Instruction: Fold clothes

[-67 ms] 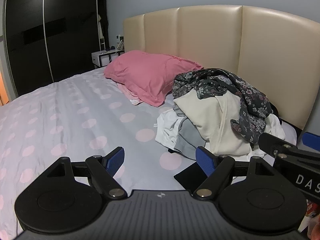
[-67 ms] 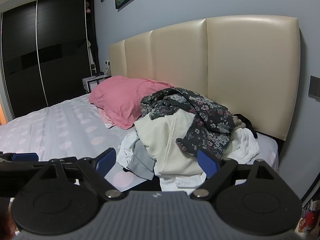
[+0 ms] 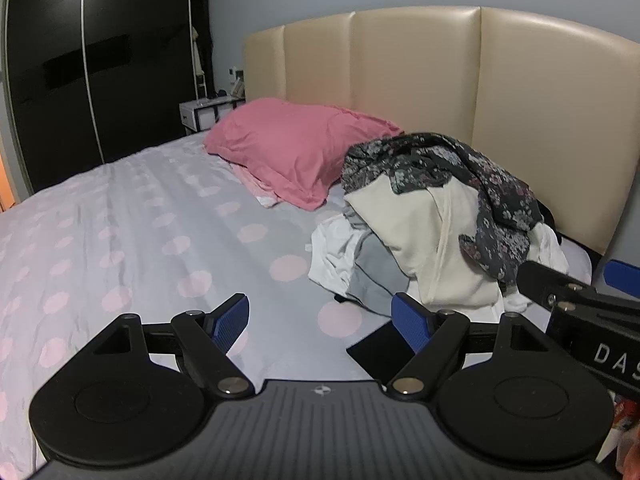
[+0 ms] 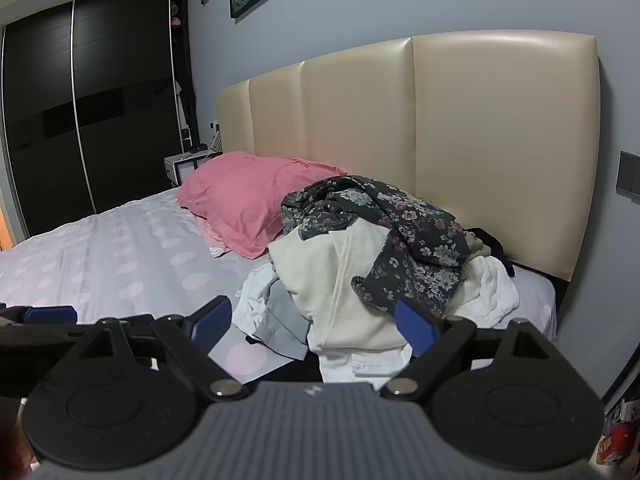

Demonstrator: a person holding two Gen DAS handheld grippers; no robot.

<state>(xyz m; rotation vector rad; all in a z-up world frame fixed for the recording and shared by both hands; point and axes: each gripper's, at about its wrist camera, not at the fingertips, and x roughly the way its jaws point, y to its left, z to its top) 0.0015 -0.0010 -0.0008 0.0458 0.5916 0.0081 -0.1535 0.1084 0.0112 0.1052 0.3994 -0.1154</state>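
A heap of unfolded clothes (image 3: 436, 232) lies on the bed near the headboard. On top is a dark floral garment (image 3: 492, 184), (image 4: 404, 236). Under it sit a cream garment (image 4: 340, 280), a grey piece (image 3: 372, 276) and white pieces (image 4: 492, 284). My left gripper (image 3: 322, 324) hovers open in front of the heap, nothing between its blue pads. My right gripper (image 4: 312, 322) is open too, just short of the heap's near side. It shows at the right edge of the left wrist view, and the left gripper's blue pad (image 4: 50, 314) shows at the left of the right wrist view.
A pink pillow (image 3: 296, 148) lies left of the heap against the cream padded headboard (image 3: 416, 76). The bedsheet (image 3: 140, 220), grey with pink dots, stretches to the left. A dark wardrobe (image 4: 88, 100) and a small bedside table (image 3: 204, 114) stand beyond the bed.
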